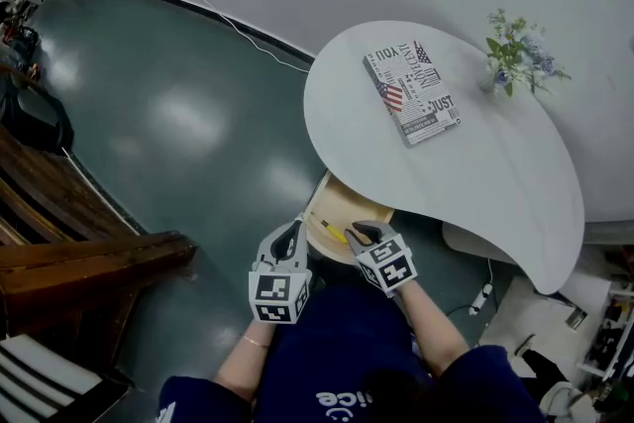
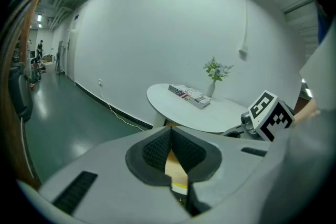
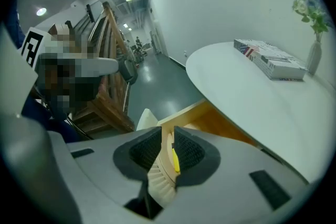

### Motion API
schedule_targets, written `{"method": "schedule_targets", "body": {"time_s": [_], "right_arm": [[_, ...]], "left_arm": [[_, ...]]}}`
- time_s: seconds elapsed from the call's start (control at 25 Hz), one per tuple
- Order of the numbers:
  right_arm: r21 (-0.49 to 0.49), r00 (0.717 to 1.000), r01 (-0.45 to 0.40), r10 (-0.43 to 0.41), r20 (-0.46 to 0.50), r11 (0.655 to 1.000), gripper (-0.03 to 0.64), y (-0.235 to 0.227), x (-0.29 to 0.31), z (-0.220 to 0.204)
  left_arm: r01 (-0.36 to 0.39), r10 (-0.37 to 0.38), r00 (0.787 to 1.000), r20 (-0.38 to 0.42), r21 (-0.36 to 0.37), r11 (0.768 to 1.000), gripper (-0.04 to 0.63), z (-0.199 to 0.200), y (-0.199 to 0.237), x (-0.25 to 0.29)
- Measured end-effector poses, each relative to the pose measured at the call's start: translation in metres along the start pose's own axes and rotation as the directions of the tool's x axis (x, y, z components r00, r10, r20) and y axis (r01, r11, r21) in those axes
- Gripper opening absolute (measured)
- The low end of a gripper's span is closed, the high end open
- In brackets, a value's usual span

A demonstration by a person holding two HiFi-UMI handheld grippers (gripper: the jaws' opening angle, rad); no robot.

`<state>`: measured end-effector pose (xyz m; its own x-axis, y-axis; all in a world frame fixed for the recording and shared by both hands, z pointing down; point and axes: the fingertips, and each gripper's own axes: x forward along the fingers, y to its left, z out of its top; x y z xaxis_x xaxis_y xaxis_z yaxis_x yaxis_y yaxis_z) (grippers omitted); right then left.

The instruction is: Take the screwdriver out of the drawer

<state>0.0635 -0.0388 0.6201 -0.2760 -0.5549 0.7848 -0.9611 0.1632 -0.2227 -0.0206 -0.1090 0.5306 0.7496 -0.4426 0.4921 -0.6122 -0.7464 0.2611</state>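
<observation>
Plainly, the move ahead turned on where the screwdriver point(image 1: 332, 231) lay relative to the two tools. It rested inside the open wooden drawer point(image 1: 349, 205), which stood pulled out from under the white table point(image 1: 475, 173). In the head view its yellow body ran on a slant from upper left to lower right, and the lower right end lay just beside the tip of the right tool point(image 1: 359, 233). The left tool point(image 1: 295, 231) sat at the drawer's other side, a little further from the screwdriver. The right hand was therefore judged the better placed of the two.

In the right gripper view the screwdriver's long axis ran almost straight away from the camera, in line with the jaws rather than across them. The right tool point(image 3: 168, 131) had its jaws only narrowly apart. The yellow shaft point(image 3: 174, 159) showed in that slot close against the right-hand pad, with bare wood visible beside it. That suggested the jaws framed the screwdriver without yet being clamped on it, though contact with that one pad could not be ruled out.

The left tool point(image 2: 169, 131) had its tips brought together and gripped nothing. Only drawer wood and a sliver of yellow showed through the wedge behind the tips.
</observation>
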Motion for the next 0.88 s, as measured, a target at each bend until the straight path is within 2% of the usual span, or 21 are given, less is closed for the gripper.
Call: {"method": "schedule_targets", "body": {"time_s": [0.12,0.4,0.6,0.76,0.88], "right_arm": [[-0.020,0.998,-0.054,0.053,-0.043,0.998,0.123,0.002,0.007,-0.005],[-0.089,0.976,-0.149,0.132,-0.173,0.985,0.137,0.005,0.041,-0.021],[-0.127,0.950,-0.201,0.162,-0.265,0.971,0.140,0.005,0.063,-0.037],[-0.150,0.929,-0.233,0.174,-0.326,0.961,0.160,0.006,0.081,-0.047],[-0.145,0.917,-0.245,0.181,-0.355,0.959,0.160,0.005,0.093,-0.053]], "left_arm": [[-0.039,0.039,0.999,0.011,-0.016,0.999,0.005,0.000,-0.001,-0.005],[-0.166,0.167,0.986,0.015,-0.051,0.985,0.005,-0.007,0.019,-0.030],[-0.250,0.251,0.968,-0.005,-0.107,0.962,0.005,-0.023,0.029,-0.049],[-0.319,0.322,0.947,-0.013,-0.175,0.932,0.005,-0.031,0.038,-0.062],[-0.345,0.346,0.938,-0.029,-0.191,0.919,0.005,-0.036,0.038,-0.065]]}}
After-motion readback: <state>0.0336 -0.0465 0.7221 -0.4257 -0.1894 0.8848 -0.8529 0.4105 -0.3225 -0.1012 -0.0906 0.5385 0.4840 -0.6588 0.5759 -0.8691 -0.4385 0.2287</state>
